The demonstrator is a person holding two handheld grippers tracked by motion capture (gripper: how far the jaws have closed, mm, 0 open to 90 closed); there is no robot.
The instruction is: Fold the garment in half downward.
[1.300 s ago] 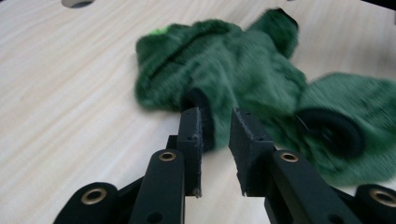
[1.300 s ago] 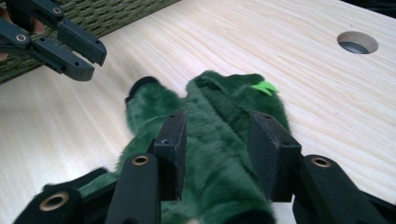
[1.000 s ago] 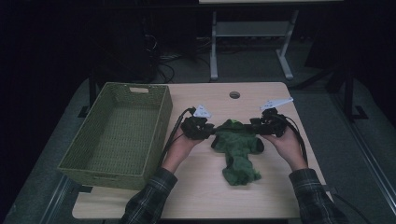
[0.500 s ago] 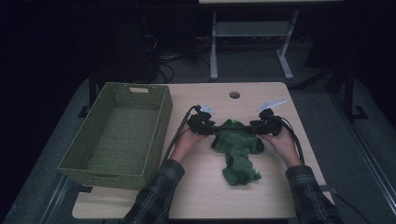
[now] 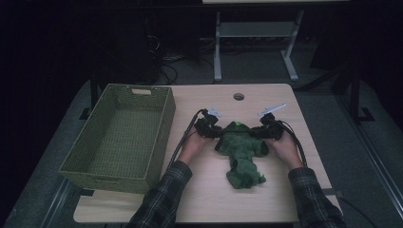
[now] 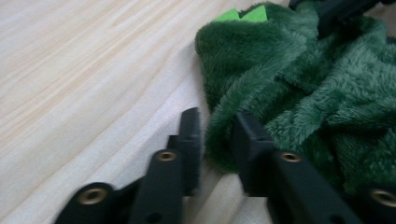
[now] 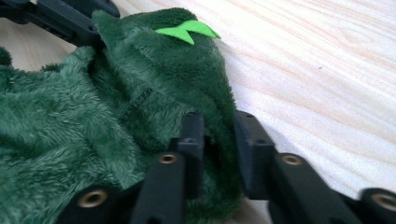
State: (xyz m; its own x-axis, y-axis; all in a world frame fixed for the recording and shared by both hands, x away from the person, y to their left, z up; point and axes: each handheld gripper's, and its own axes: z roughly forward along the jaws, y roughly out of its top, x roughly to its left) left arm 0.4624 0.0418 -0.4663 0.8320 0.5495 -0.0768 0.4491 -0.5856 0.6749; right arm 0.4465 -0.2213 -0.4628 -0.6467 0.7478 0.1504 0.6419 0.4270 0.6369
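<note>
Jaws of the left gripper were closed narrowly on a fold at the edge of the green fleece garment; jaws of the right gripper were clamped on its opposite edge. The garment was spread between both on the worktop, right of centre. A woven basket was noted at the left.

Left gripper pinches a fold of fuzzy green cloth on a pale wooden table; bright green spikes top the cloth.
</note>
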